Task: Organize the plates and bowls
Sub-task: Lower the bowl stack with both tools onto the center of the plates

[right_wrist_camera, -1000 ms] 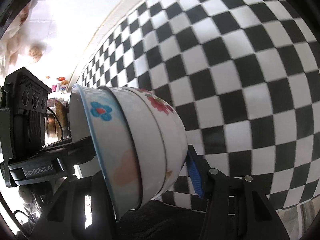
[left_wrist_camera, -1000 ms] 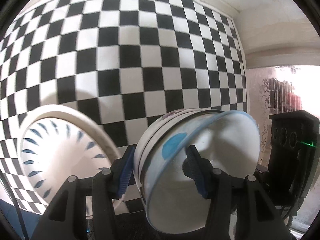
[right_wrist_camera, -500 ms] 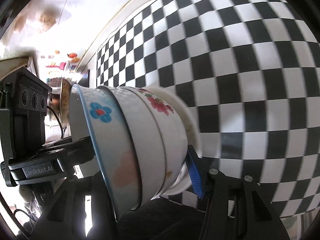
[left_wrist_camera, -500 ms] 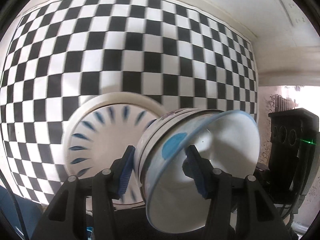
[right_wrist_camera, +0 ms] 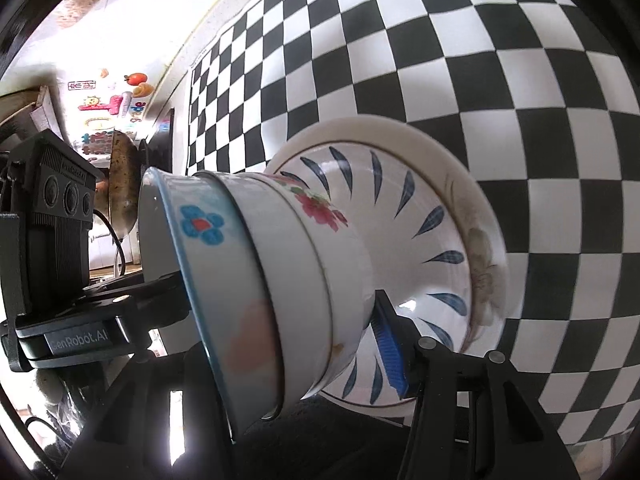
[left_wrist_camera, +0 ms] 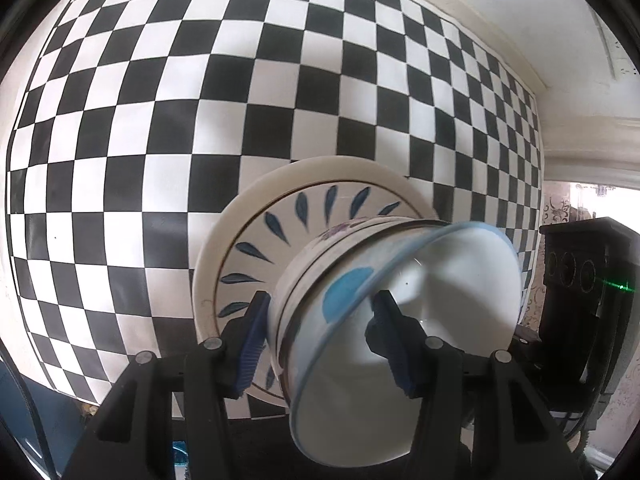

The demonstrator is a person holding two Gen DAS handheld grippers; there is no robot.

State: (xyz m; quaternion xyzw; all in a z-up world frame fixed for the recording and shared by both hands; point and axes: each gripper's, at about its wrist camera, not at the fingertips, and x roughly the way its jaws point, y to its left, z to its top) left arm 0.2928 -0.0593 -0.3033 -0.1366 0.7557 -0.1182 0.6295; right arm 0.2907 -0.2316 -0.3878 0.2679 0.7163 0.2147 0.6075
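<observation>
The nested stack of white ceramic bowls [left_wrist_camera: 400, 320], blue-rimmed one innermost, is being carried tilted right over the white plates with blue leaf strokes [left_wrist_camera: 280, 232] lying stacked on the black-and-white checkered surface [left_wrist_camera: 160, 120]. The left gripper [left_wrist_camera: 320, 332] is pinching the stack's rim on one side, and the right gripper [right_wrist_camera: 280, 344] is clamping the opposite wall. The bowls themselves are looking empty. Judging by this, it's the set-down step: next, the stack needs levelling and lowering centred onto the plates, then both grippers opening.
</observation>
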